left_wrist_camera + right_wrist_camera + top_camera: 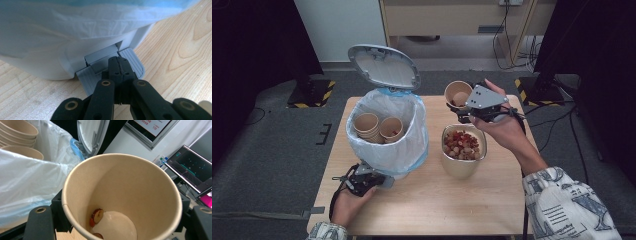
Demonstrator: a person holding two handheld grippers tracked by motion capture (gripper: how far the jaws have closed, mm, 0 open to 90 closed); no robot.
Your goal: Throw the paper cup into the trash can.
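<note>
The right gripper (464, 111) clasped a light, easily crushed paper cup (458, 93) by its wall, above the table (437, 200) beside the white pedal bin (387, 130). The left gripper (119, 65), jaws shut together, pressed the bin's grey pedal (136, 62).

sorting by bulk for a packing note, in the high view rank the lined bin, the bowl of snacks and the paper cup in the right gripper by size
1. lined bin
2. bowl of snacks
3. paper cup, held higher and farther off, so its look is less sure
</note>
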